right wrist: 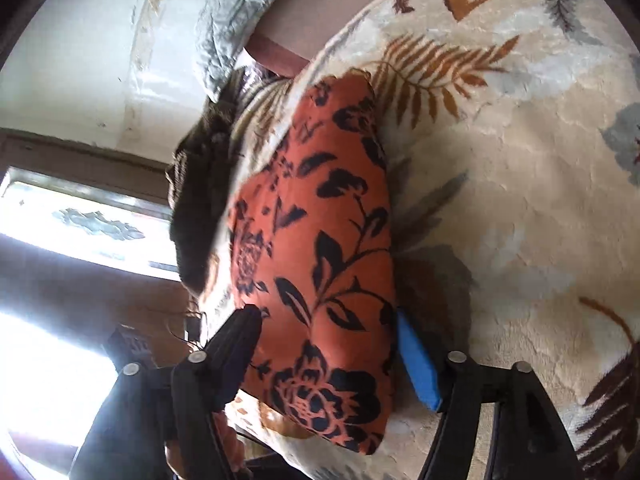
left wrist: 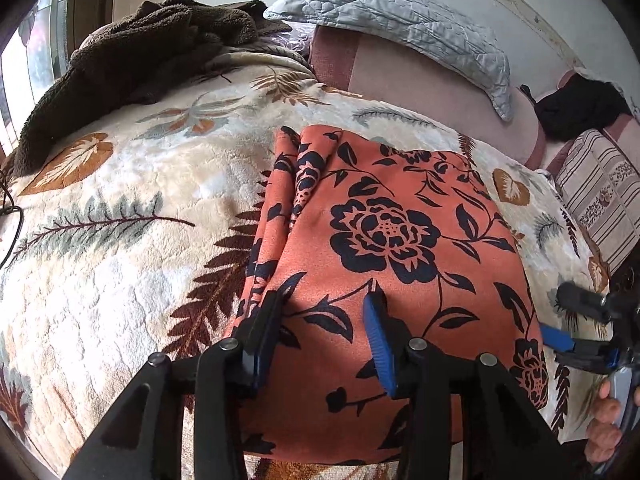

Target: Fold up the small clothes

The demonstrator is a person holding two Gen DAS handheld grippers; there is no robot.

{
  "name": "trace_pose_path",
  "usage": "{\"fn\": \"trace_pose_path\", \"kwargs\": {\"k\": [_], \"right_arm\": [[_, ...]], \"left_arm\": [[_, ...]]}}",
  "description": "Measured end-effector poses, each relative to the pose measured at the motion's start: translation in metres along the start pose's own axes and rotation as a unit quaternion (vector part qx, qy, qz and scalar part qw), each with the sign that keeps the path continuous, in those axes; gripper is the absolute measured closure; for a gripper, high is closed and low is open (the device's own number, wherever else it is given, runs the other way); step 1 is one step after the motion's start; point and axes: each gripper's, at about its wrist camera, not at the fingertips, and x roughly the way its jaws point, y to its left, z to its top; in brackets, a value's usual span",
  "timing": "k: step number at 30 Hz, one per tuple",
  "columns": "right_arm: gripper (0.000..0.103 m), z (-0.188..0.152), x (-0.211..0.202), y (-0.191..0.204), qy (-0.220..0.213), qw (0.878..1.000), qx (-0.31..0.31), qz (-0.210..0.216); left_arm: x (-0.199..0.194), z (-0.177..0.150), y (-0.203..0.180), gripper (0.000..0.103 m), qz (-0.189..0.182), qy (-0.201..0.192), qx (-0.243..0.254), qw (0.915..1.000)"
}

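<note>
An orange cloth with a black flower print (left wrist: 400, 248) lies folded flat on a cream, leaf-patterned blanket (left wrist: 120, 208). My left gripper (left wrist: 325, 300) hovers over the cloth's near part, open, with its black finger (left wrist: 272, 312) and blue pad (left wrist: 378, 332) apart and nothing pinched. In the right wrist view the same cloth (right wrist: 320, 240) fills the gap of my right gripper (right wrist: 326, 322). Its black finger (right wrist: 240, 332) and blue pad (right wrist: 416, 360) flank the cloth's edge without squeezing it. The right gripper (left wrist: 568, 320) also shows at the cloth's right edge.
A dark brown fleece (left wrist: 132, 60) is heaped at the blanket's far left. A grey quilted pillow (left wrist: 400, 16) leans on a pink headboard (left wrist: 432, 96) behind. Striped bedding (left wrist: 600, 200) and a dark garment (left wrist: 580, 108) lie at the right. A person's fingers (left wrist: 604, 412) hold the right gripper.
</note>
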Motion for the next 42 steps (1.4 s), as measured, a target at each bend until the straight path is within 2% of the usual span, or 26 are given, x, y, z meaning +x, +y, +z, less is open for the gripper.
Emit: {"fn": "trace_pose_path", "kwargs": {"k": [3,4,5,6,7,9,10,11,12,14,16,17,21,23,24,25,27,29,31,33,36,38,39,40,42], "right_arm": [[0.026,0.027,0.019,-0.013,0.008,0.999,0.048,0.020],[0.026,0.035,0.034,-0.018,0.023,0.997,0.064,0.019],[0.031,0.041,0.049,-0.021,0.046,0.996,0.073,0.020],[0.052,0.044,0.057,-0.016,0.048,0.997,0.062,-0.001],[0.065,0.044,0.057,0.000,0.040,0.998,0.022,-0.038],[0.069,0.030,0.048,0.043,0.000,0.990,-0.086,-0.115],[0.069,0.024,0.052,0.053,-0.010,0.981,-0.120,-0.154],[0.069,0.024,0.061,0.047,0.003,0.976,-0.120,-0.180],[0.066,0.028,0.067,0.036,0.010,0.980,-0.094,-0.174],[0.058,0.034,0.058,0.024,0.001,0.992,-0.047,-0.115],[0.028,0.037,0.050,0.020,-0.004,0.996,-0.024,-0.089],[0.026,0.040,0.047,0.019,-0.008,0.997,-0.017,-0.077],[0.026,0.063,0.060,0.008,-0.007,0.999,0.030,-0.043],[0.050,0.069,0.080,0.003,0.017,0.997,0.049,-0.056],[0.058,0.070,0.084,0.009,0.019,0.996,0.030,-0.083],[0.062,0.067,0.080,0.019,0.011,0.994,0.005,-0.108],[0.063,0.058,0.077,0.046,-0.020,0.987,-0.053,-0.148],[0.058,0.052,0.083,0.050,-0.022,0.980,-0.078,-0.180],[0.041,0.050,0.079,0.037,-0.014,0.986,-0.038,-0.163],[0.034,0.042,0.065,0.032,-0.021,0.990,-0.020,-0.139],[0.032,0.016,0.046,0.022,-0.004,0.995,-0.001,-0.099],[0.032,-0.004,0.042,0.015,0.011,0.996,0.007,-0.086],[0.042,-0.010,0.043,0.016,0.014,0.997,-0.003,-0.080],[0.054,-0.012,0.049,0.023,0.019,0.994,-0.030,-0.103],[0.055,-0.013,0.053,0.035,0.018,0.988,-0.060,-0.141]], "left_arm": [[0.000,0.000,0.001,0.059,-0.001,0.002,-0.004,1.0000],[0.000,0.001,0.001,0.059,-0.002,0.002,-0.006,1.0000],[0.001,0.002,0.002,0.059,-0.003,0.003,-0.009,1.0000],[0.001,0.002,0.002,0.059,-0.004,0.003,-0.010,0.9999],[0.000,0.002,0.003,0.059,-0.006,0.004,-0.011,0.9999],[0.000,0.001,0.004,0.059,-0.008,0.004,-0.014,0.9999],[0.000,0.002,0.005,0.059,-0.011,0.006,-0.013,0.9998],[0.001,0.003,0.005,0.059,-0.012,0.007,-0.013,0.9998],[0.002,0.003,0.004,0.059,-0.010,0.007,-0.013,0.9998],[0.001,0.003,0.004,0.059,-0.008,0.006,-0.012,0.9999],[0.000,0.004,0.006,0.059,-0.012,0.008,-0.014,0.9998],[0.001,0.005,0.007,0.059,-0.014,0.009,-0.015,0.9997],[0.001,0.006,0.008,0.059,-0.017,0.012,-0.020,0.9996],[0.001,0.006,0.008,0.059,-0.017,0.012,-0.019,0.9996],[0.001,0.006,0.008,0.059,-0.017,0.012,-0.019,0.9996],[0.001,0.006,0.008,0.059,-0.017,0.012,-0.019,0.9996],[0.001,0.006,0.009,0.059,-0.018,0.013,-0.021,0.9995],[0.002,0.007,0.009,0.059,-0.021,0.014,-0.023,0.9994],[0.002,0.007,0.009,0.059,-0.020,0.013,-0.020,0.9995],[0.001,0.006,0.007,0.059,-0.019,0.012,-0.015,0.9996],[0.001,0.006,0.009,0.059,-0.024,0.013,-0.021,0.9994],[0.001,0.007,0.011,0.059,-0.029,0.014,-0.030,0.9990],[0.001,0.007,0.011,0.059,-0.031,0.015,-0.032,0.9989],[0.001,0.007,0.012,0.059,-0.035,0.014,-0.035,0.9987],[-0.003,0.009,0.014,0.059,-0.042,0.009,-0.044,0.9981]]}}
